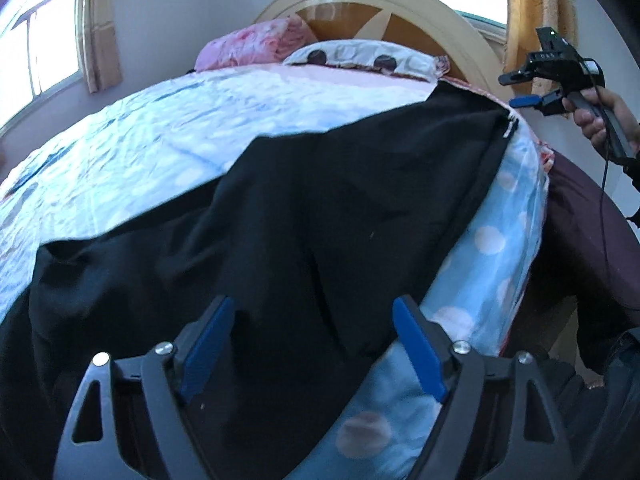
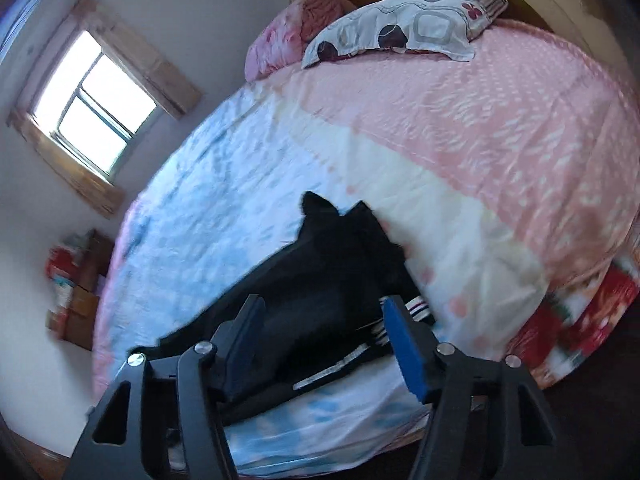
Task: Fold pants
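Note:
Black pants (image 1: 280, 208) lie spread along the near edge of the bed; they also show in the right wrist view (image 2: 320, 280), with a striped waistband end (image 2: 416, 308) close to my right fingers. My left gripper (image 1: 310, 332) is open and empty, just above the pants' near part. My right gripper (image 2: 320, 332) is open and empty, above the waistband end. The right gripper also shows in the left wrist view (image 1: 520, 90), held by a hand off the bed's right edge, jaws apart.
The bed (image 2: 480, 152) has a blue and pink cover with two pillows (image 2: 392, 36) at the round headboard (image 1: 384, 4). A window (image 2: 92, 108) is on the left wall, boxes (image 2: 76, 296) below it. The person's dark clothing (image 1: 580, 240) is at the right.

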A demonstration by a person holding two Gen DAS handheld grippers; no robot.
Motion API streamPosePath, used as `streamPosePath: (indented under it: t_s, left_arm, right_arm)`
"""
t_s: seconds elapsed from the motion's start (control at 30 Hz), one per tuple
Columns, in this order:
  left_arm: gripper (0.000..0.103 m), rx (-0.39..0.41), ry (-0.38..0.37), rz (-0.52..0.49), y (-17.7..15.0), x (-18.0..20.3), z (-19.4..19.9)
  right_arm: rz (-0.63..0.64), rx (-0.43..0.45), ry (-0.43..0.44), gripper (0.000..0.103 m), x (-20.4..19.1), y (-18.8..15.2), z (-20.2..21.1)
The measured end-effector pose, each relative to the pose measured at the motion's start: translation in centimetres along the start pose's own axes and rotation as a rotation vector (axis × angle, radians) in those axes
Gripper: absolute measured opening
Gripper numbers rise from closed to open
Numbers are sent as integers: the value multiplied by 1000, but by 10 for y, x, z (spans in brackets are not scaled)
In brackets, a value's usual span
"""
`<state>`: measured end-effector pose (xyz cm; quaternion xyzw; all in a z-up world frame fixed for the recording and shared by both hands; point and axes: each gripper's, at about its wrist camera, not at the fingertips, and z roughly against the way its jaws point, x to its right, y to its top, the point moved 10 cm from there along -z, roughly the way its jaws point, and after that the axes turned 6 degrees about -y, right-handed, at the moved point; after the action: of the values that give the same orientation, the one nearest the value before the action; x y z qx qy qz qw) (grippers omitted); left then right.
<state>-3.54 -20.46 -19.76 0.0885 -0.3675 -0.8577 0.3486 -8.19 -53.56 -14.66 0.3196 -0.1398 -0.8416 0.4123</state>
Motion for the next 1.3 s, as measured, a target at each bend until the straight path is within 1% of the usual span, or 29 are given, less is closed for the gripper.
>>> streamPosePath:
  t_s: [0.03, 0.1, 0.13, 0.2, 0.23, 0.27, 0.33, 0.4, 0.47, 0.57, 0.67, 0.73, 0.77, 0.83, 0.87, 1.07, 1.13, 1.2, 1.27, 1.3]
  left_arm:
    - [83, -4, -6, 8, -3, 0, 0]
    - [83, 1, -16, 2, -5, 3, -3]
    - [83, -11, -3, -7, -8, 4, -5]
    - [83, -18, 6, -18, -9, 6, -8]
    - [83, -16, 7, -21, -9, 7, -6]
    - [83, -12, 5, -18, -9, 7, -5]
    - [83, -7, 1, -6, -9, 5, -3]
    - [83, -13, -5, 9, -11, 2, -6]
    - [83, -12, -17, 29, -11, 0, -8]
    - [83, -6, -21, 38, -10, -1, -8]
    - [83, -7, -20, 39, -11, -1, -7]
    - [83, -7, -21, 37, -11, -1, -8]
    - [83, -6, -20, 38, -11, -1, -8]
    - [83, -6, -20, 40, -11, -1, -8]
    - [83, -7, -20, 38, -11, -1, -8]
    - [83, -5, -37, 49, -12, -3, -3]
    - [83, -3, -41, 58, -13, -6, 0]
    - [83, -1, -44, 68, -13, -8, 4]
    - [83, -1, -47, 66, -14, -10, 6]
    - [83, -6, -49, 64, -16, -12, 6]
  right_arm:
    - [6, -10, 8, 54, -1, 1, -7]
    - [18, -23, -12, 51, 4, -4, -16]
    - [34, -24, -32, 50, 5, -4, -23]
    - [68, -25, -85, 42, 7, -9, -29]
    - [90, -4, -122, 42, 10, -8, -27]
    - [96, 12, -123, 42, 10, -7, -21]
    - [62, 16, -76, 42, 12, -7, -13]
    - [57, 28, -88, 42, 18, -6, -7]
    - [90, 9, -88, 42, 18, -9, -11]
    - [93, 3, -53, 42, 14, -10, -18]
    - [93, -22, -85, 42, 18, -14, -30]
    - [105, -17, -84, 34, 18, -15, -31]
    - [113, -16, -104, 23, 20, -15, -32]
    - [95, 1, -98, 13, 22, -13, -28]
    - [93, 21, -105, 6, 24, -11, -23]
    - [130, 116, -101, 3, 13, 1, 13]
    - [153, 142, -117, 3, 7, 4, 24]
    - [175, 173, -155, 3, 6, 8, 36]
    - [171, 184, -176, 3, 11, 11, 41]
    - [162, 173, -171, 3, 15, 11, 40]
